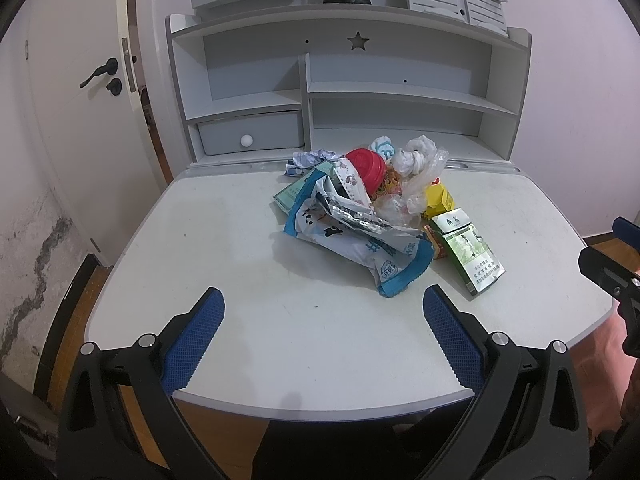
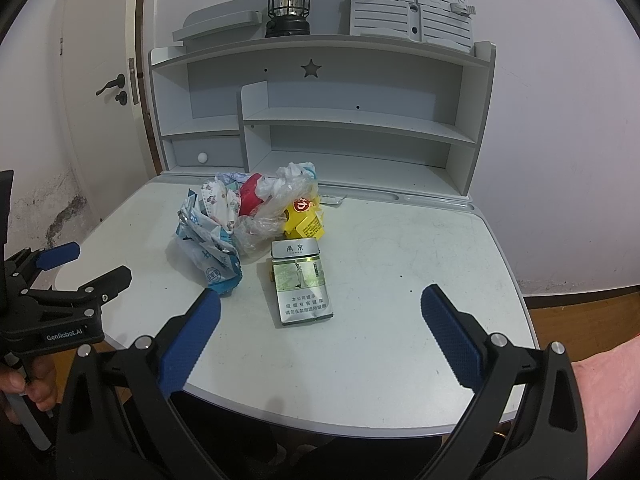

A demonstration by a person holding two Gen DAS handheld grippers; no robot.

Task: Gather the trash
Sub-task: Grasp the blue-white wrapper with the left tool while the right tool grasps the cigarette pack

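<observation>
A heap of trash sits on the white desk (image 1: 248, 304): a blue and white snack bag (image 1: 360, 248), a red lid (image 1: 366, 166), a clear plastic bag (image 1: 416, 168), a yellow carton (image 1: 440, 198) and a green cigarette pack (image 1: 472, 254). My left gripper (image 1: 323, 312) is open and empty, above the desk's near edge, short of the heap. In the right wrist view the cigarette pack (image 2: 302, 284) lies ahead of my open, empty right gripper (image 2: 320, 312), with the snack bag (image 2: 208, 244) and yellow carton (image 2: 306, 216) behind it.
A shelf unit (image 1: 348, 92) with a small drawer (image 1: 252, 136) stands at the back of the desk, with a black lantern (image 2: 287, 4) on top. A white door (image 1: 80, 112) is on the left. Wooden floor (image 2: 580, 304) shows on the right.
</observation>
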